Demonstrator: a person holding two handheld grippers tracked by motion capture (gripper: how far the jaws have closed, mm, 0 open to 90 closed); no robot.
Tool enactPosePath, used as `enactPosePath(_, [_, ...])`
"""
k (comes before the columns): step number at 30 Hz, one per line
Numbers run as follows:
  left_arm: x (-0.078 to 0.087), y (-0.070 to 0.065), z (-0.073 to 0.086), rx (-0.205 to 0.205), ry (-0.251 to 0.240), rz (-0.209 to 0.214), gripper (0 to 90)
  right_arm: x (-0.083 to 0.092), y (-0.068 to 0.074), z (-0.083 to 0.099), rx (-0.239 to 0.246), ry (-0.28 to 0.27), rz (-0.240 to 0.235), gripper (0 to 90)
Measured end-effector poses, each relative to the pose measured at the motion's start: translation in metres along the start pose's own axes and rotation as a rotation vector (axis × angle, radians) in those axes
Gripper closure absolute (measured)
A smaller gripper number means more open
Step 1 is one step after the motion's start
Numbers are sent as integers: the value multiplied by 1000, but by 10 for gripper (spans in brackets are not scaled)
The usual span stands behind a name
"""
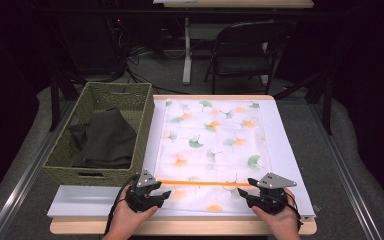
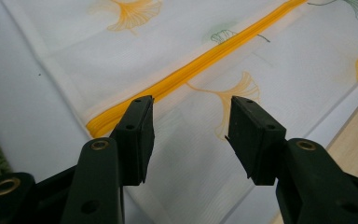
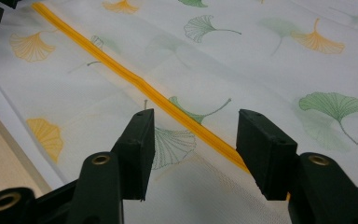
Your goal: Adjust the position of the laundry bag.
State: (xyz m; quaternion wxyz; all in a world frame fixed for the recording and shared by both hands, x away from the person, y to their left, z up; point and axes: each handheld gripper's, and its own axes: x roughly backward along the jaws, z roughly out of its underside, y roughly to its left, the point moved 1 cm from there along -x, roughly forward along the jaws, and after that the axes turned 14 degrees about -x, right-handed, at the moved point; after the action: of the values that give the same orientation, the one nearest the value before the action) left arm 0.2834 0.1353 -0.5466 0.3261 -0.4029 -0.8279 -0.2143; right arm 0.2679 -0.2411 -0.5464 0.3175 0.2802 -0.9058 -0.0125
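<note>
A white mesh bag (image 1: 212, 150) printed with orange and green ginkgo leaves lies flat on the table, an orange zipper (image 1: 202, 183) running across its near end. My left gripper (image 1: 166, 194) hovers open over the zipper's left end (image 2: 121, 112), nothing between its jaws. My right gripper (image 1: 244, 189) is open above the zipper's right end (image 3: 200, 130), and the zipper runs under the gap between its jaws. Both grippers (image 2: 191, 133) (image 3: 193, 149) point at the cloth without gripping it.
A woven green basket (image 1: 65, 150) with dark folded cloth (image 1: 107, 140) inside stands left of the bag. A white sheet (image 1: 287, 150) covers the wooden table (image 1: 205, 227). A folding chair (image 1: 245, 47) and a desk leg stand beyond the table.
</note>
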Motion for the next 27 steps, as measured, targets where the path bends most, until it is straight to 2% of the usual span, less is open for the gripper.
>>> enactPosePath(5, [6, 2, 7, 30, 10, -15, 505, 1, 1, 0, 18, -2, 8, 503])
enactPosePath(8, [8, 3, 11, 29, 27, -17, 508, 1, 0, 0, 29, -2, 20, 508])
enactPosePath(11, [10, 5, 16, 41, 33, -25, 513, 1, 0, -1, 25, -9, 27, 506])
enactPosePath(12, [11, 6, 18, 52, 41, -15, 515, 1, 0, -2, 20, -9, 29, 505])
enactPosePath(13, [11, 6, 19, 57, 45, -27, 520, 0, 0, -2, 19, -10, 26, 506])
enactPosePath(18, [11, 9, 23, 87, 54, -15, 545, -2, 1, -4, 26, -17, 6, 515])
enactPosePath(20, [11, 10, 24, 97, 61, -27, 548, -3, 0, -5, 34, -19, 8, 518])
enactPosePath(24, [9, 12, 26, 113, 68, -28, 554, -4, -1, -7, 18, -4, -6, 536])
enactPosePath(27, [5, 13, 27, 100, 83, -37, 555, -6, -2, -8, 11, 9, -13, 553])
